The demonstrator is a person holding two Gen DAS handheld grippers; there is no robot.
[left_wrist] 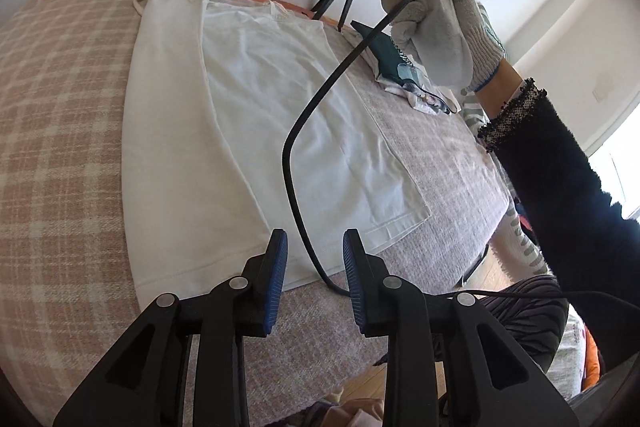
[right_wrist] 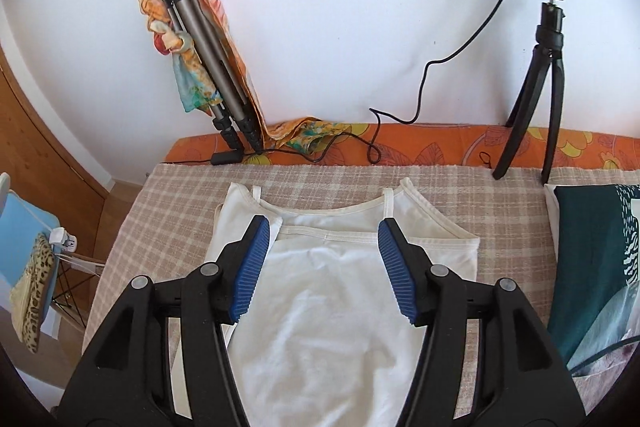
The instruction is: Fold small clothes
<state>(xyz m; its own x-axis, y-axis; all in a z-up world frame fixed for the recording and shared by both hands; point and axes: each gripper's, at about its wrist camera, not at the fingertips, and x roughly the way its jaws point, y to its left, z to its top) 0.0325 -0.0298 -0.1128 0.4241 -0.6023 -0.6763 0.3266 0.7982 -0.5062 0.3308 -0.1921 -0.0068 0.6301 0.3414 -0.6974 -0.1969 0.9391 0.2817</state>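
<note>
Checked beige cloth point(right_wrist: 180, 195) covered the work surface, backed by a white wall and an orange floral strip point(right_wrist: 440, 143). A white camisole point(right_wrist: 320, 291) lay flat on it, one long side already turned in over the middle, straps pointing away from the right gripper point(right_wrist: 322, 267). That gripper hung just above the garment's upper half, its jaws spread wide and holding nothing. The left gripper point(left_wrist: 315, 279) hovered beyond the hem end, jaws likewise parted and empty, the hem just ahead of its tips. A black cable point(left_wrist: 304, 131) trailed across the camisole between the two tools. It could snag the fabric or drag the turned-in panel open on the next move. A folded teal printed garment point(right_wrist: 592, 251) sat right of the right gripper, near enough to be disturbed by a wide swing.
</note>
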